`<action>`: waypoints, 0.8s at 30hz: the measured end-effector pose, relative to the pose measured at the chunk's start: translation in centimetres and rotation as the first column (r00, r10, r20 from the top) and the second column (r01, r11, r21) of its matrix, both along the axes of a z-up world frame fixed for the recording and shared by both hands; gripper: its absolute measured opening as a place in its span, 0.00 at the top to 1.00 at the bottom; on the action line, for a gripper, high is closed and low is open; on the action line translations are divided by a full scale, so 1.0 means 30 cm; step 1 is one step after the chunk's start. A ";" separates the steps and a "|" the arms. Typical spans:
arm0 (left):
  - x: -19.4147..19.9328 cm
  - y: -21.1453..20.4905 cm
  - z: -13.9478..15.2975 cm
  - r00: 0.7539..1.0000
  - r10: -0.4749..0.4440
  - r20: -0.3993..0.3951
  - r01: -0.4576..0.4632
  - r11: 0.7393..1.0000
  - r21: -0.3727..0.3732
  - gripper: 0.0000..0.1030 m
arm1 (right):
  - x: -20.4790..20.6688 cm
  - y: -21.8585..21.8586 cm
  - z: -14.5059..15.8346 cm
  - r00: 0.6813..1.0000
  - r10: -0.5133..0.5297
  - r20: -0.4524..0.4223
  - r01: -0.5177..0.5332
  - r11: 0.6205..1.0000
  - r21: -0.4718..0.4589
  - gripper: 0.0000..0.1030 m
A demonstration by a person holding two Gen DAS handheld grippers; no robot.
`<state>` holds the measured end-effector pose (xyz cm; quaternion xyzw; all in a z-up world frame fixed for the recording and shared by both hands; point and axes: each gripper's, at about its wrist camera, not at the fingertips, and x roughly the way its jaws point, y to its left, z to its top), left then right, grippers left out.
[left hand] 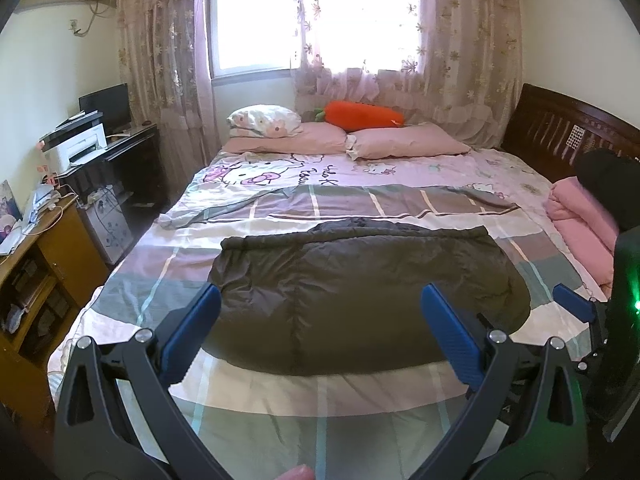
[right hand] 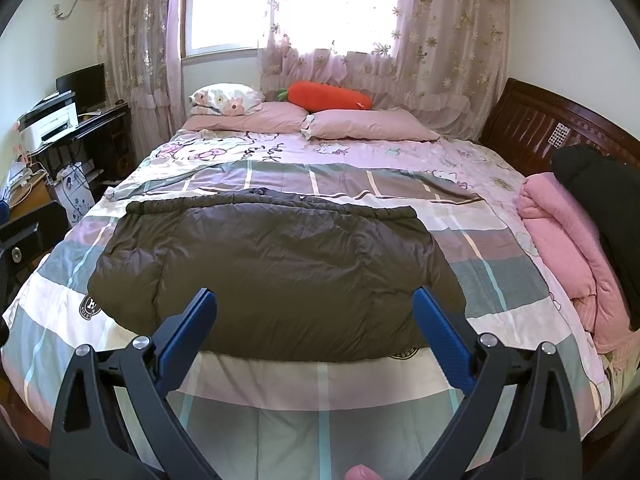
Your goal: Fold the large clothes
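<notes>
A dark brown padded jacket (left hand: 360, 284) lies folded into a wide rectangle on the checked bedspread (left hand: 280, 400); it also shows in the right wrist view (right hand: 272, 264). My left gripper (left hand: 320, 300) is open and empty, held above the jacket's near edge. My right gripper (right hand: 314, 304) is open and empty, also above the near edge. The right gripper shows at the right of the left wrist view (left hand: 576, 304).
Pink pillows (left hand: 408, 142) and an orange carrot cushion (left hand: 364, 114) lie at the bed's far end. A folded pink quilt (right hand: 568, 240) with a black garment (right hand: 600, 200) sits at the right. A desk with a printer (left hand: 76, 144) and a wooden cabinet (left hand: 36, 264) stand to the left.
</notes>
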<state>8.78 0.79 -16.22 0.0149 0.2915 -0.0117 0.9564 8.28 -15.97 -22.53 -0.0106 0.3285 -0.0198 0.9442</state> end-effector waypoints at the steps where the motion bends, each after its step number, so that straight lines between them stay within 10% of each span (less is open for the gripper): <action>1: -0.001 0.000 -0.001 1.000 -0.001 -0.001 0.001 1.000 -0.001 0.02 | 0.001 0.000 0.000 1.000 0.001 -0.001 -0.001 1.000 0.000 0.04; 14: 0.043 0.040 -0.026 0.998 -0.008 -0.059 0.002 0.995 -0.102 0.02 | 0.007 -0.004 -0.012 1.000 0.009 -0.016 -0.009 1.000 0.001 0.04; 24: 0.083 0.034 -0.141 0.995 0.091 -0.028 -0.089 0.995 0.037 0.02 | 0.057 -0.044 -0.111 0.998 0.002 -0.061 0.000 0.999 0.032 0.04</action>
